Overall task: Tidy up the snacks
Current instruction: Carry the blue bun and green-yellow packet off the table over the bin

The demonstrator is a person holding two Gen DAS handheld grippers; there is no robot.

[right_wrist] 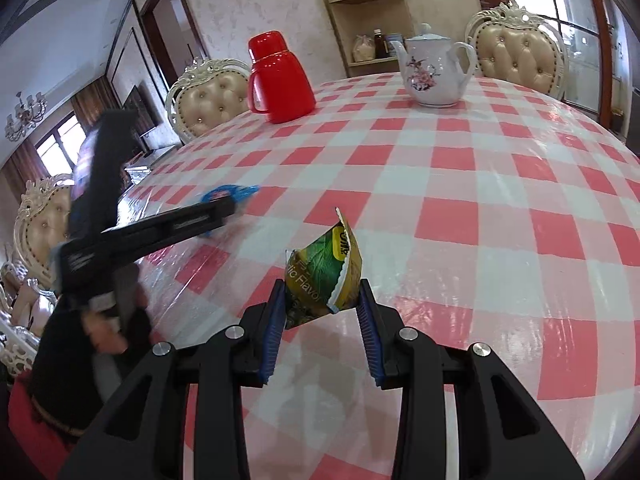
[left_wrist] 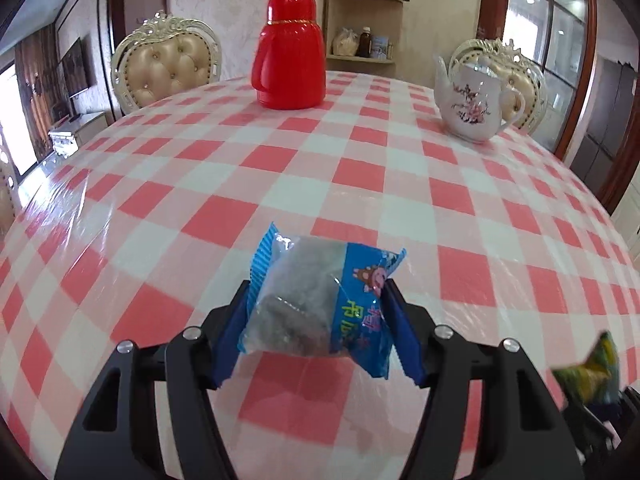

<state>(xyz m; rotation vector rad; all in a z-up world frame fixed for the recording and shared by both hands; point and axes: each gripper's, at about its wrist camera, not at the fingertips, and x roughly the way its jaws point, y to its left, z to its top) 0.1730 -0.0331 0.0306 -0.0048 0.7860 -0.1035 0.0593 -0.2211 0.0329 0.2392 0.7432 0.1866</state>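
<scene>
Left claw (left_wrist: 316,292): two black arms faced with ribbed blue pads, jaws about half spread and closed against the two sides of a blue snack packet (left_wrist: 320,300). The packet is a soft pillow pouch with a crimped, serrated end seal, a clear window showing a dark lumpy filling, and a printed cartoon panel. It lies near the near edge of the table (left_wrist: 400,184), its lower edge on the cloth.

Right claw (right_wrist: 322,300): same build, jaws drawn close together and pinching a green-and-gold snack packet (right_wrist: 324,276). This packet is a glossy foil pouch with a leaf print and a zigzag-cut edge, crumpled into an upright wedge above the near part of the table. In the left wrist view its blurred tip shows at the lower right.

In the right wrist view the left claw appears as a blurred black bar at the left, carried by a hand (right_wrist: 108,336) in a dark sleeve, with the blue packet at its tip.

Table covering: a pink, red and white checked cloth under a shiny clear film, wrinkled in places.

Toward the far edge, left of centre: a red plastic thermos jug (left_wrist: 289,52), smooth, cylindrical, with a domed cap and a side handle. Toward the far right edge, well apart from it: a white porcelain teapot (left_wrist: 474,100), rounded, with a floral print, a curved spout and a loop handle.

Beyond the far edge: two tufted cream chairs (left_wrist: 168,64) with carved pale frames.
</scene>
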